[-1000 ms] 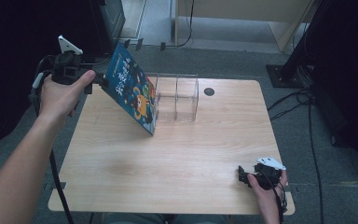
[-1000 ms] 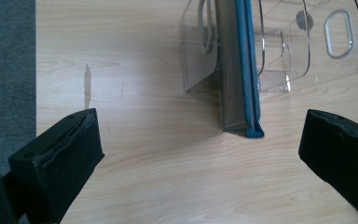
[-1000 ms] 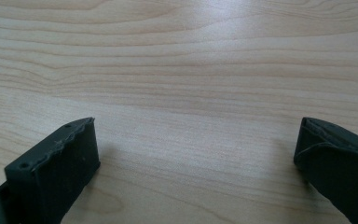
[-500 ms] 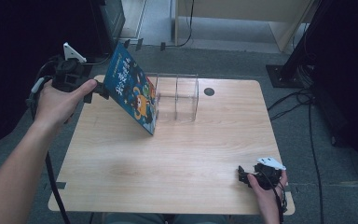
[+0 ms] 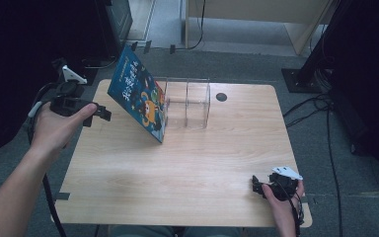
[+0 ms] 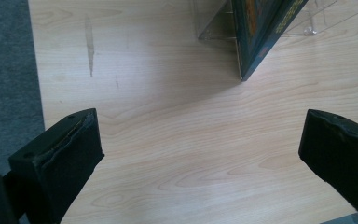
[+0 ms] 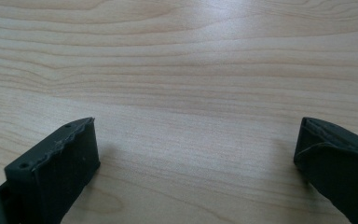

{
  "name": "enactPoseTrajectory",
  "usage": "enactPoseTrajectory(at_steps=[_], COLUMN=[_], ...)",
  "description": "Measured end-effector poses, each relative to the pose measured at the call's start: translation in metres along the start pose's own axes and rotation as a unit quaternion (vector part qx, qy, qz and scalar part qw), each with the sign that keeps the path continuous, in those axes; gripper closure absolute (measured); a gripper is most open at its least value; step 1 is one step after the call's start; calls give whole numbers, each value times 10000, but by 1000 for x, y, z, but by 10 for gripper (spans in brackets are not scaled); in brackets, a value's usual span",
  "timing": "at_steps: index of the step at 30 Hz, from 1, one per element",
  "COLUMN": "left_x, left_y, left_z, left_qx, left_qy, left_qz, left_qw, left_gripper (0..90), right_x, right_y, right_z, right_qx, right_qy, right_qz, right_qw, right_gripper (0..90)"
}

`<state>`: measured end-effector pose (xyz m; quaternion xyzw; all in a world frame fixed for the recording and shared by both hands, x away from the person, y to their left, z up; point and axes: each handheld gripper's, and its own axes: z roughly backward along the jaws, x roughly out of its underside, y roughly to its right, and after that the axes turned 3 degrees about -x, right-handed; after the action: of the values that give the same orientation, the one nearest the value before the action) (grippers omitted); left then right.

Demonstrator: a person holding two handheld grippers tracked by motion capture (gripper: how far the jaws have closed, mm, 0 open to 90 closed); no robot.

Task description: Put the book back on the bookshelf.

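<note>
One blue picture book (image 5: 140, 101) leans tilted against the left end of a single clear two-bay rack (image 5: 187, 102) at the far side of the wooden counter (image 5: 177, 168). The left gripper (image 5: 98, 112) hovers near the book, fingers wide apart and empty. The right gripper (image 5: 257, 186), well apart at the near right corner, is likewise spread and empty, nothing between them.

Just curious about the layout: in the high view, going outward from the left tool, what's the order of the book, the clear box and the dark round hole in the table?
1. Book, leaning beside the left tool.
2. Clear box, behind the book.
3. Round hole, right of the box.
</note>
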<state>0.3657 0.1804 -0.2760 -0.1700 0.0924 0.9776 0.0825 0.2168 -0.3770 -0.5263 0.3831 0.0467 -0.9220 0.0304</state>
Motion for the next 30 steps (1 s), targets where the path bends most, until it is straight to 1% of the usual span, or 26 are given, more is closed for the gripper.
enactPoseTrajectory(at_steps=[3,4,5,6,7,8,9,11,12,14,15,18,20,22,23,25,26,27,29,30], left_x=[7,7,12,12,16,19,21,23,27,29,34,42,47,49,53,57,57,61,65,67], left_y=[0,0,1,1,3,3,2,2,2,1,0,-3,-4,-4,-5,-5,-5,-4,-5,-6], left_z=[-3,-3,-5,-5,-9,-11,-13,-15,-19,-22,-28,-36,-42,-45,-52,-58,-58,-64,-69,-72], left_qx=[40,40,70,70,-2,16,71,73,56,77,51,75,36,26,45,6,6,30,-2,27], left_qy=[34,34,33,33,33,24,34,54,94,76,58,33,41,26,-23,-62,-62,-102,-101,-98], left_qz=[-36,-36,-78,-78,-134,-144,-125,-116,-100,-108,-100,-65,-51,-47,-41,-40,-40,-56,-64,-48], left_qw=[10000,10000,9999,9999,9999,9999,9999,9999,9999,9999,9999,9999,10000,10000,10000,10000,10000,9999,9999,9999], left_gripper=[0,0,0,0,0,0,0,0,0,0,0,0,0,0,0,0,0,0,0,0], right_x=[0,0,0,0,0,0,0,0,0,0,0,0,0,0,0,0,0,0,0,0], right_y=[0,0,0,0,0,0,0,0,0,0,0,0,0,0,0,0,0,0,0,0], right_z=[0,0,0,0,0,0,0,0,0,0,0,0,0,0,0,0,0,0,0,0], right_qx=[-2,1,-2,0,0,0,-1,-2,-3,0,-2,-3,-5,-4,-4,-1,-4,-3,-2,-3], right_qy=[-2,1,-2,-1,-1,0,-1,1,-1,0,1,2,1,-2,0,1,0,2,2,1], right_qz=[0,1,1,2,-2,-1,-2,1,3,2,1,9,7,-1,3,3,-2,-1,0,-5], right_qw=[10000,10000,10000,10000,10000,10000,10000,10000,10000,10000,10000,10000,10000,10000,10000,10000,10000,10000,10000,10000], right_gripper=[0,0,0,0,0,0,0,0,0,0,0,0,0,0,0,0,0,0,0,0])
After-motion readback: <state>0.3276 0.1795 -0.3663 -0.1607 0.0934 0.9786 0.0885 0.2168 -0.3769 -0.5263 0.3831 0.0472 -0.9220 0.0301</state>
